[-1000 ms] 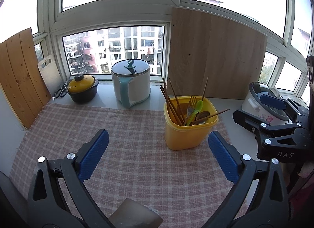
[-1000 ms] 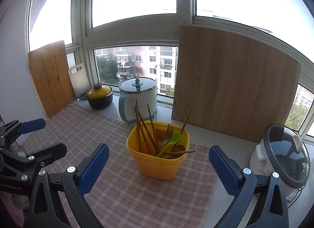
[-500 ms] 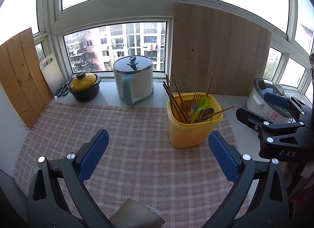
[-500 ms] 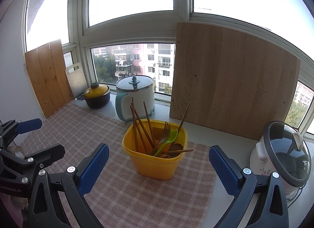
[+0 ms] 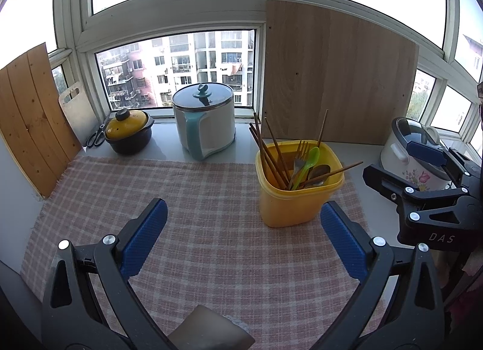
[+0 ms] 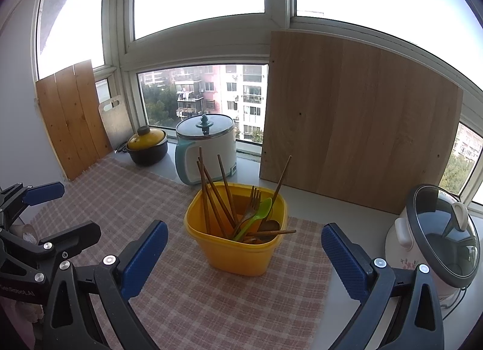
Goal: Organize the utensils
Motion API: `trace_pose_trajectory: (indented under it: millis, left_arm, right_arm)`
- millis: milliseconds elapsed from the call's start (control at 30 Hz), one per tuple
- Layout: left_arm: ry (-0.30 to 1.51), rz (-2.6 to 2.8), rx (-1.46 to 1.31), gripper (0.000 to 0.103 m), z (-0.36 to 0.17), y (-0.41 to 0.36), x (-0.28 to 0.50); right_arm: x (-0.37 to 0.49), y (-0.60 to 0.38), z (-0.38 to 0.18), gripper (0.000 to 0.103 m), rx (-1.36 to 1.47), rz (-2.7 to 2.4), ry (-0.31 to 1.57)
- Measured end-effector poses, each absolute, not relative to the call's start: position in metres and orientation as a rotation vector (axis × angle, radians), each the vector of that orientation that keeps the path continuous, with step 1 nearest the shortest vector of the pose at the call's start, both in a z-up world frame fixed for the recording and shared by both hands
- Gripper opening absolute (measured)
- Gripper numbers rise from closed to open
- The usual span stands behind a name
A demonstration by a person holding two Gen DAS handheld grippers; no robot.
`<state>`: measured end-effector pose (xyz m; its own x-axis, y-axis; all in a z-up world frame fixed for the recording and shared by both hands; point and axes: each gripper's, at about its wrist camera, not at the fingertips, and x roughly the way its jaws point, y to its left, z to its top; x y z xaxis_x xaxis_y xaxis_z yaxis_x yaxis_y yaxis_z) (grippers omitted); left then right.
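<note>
A yellow plastic tub (image 5: 294,199) (image 6: 238,249) stands on the pink checked cloth (image 5: 196,199) (image 6: 193,301). In it lean several brown chopsticks (image 5: 270,157) (image 6: 211,196), a metal fork (image 5: 299,158) (image 6: 252,203), a green plastic spoon (image 5: 309,161) (image 6: 256,217) and a dark spoon (image 5: 318,172). My left gripper (image 5: 243,238) is open over the cloth, nearer than the tub and left of it. My right gripper (image 6: 244,252) is open with the tub seen between its blue pads, farther off. Neither holds anything.
A white and teal electric pot (image 5: 205,123) (image 6: 206,147) and a black pot with a yellow lid (image 5: 128,132) (image 6: 148,146) stand by the window. A large wooden board (image 5: 335,78) (image 6: 356,126) leans behind the tub. A rice cooker (image 5: 413,154) (image 6: 434,244) sits at the right.
Both cameras have risen and tilted slightly, so the tub and pots sit lower in view. Both grippers remain open and empty.
</note>
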<state>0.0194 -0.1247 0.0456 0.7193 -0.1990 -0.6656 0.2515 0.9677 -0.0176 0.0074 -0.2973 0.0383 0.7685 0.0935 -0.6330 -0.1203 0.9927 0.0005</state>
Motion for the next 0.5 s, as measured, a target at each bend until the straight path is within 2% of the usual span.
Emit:
trace_pose_trajectory:
  millis: [500]
  left_arm:
    - [0.729, -0.240, 0.089, 0.103, 0.0416, -0.1264, 0.0242]
  right_arm:
    - [0.0121, -0.3043, 0.0331, 0.103, -0.038, 0.108, 0.700]
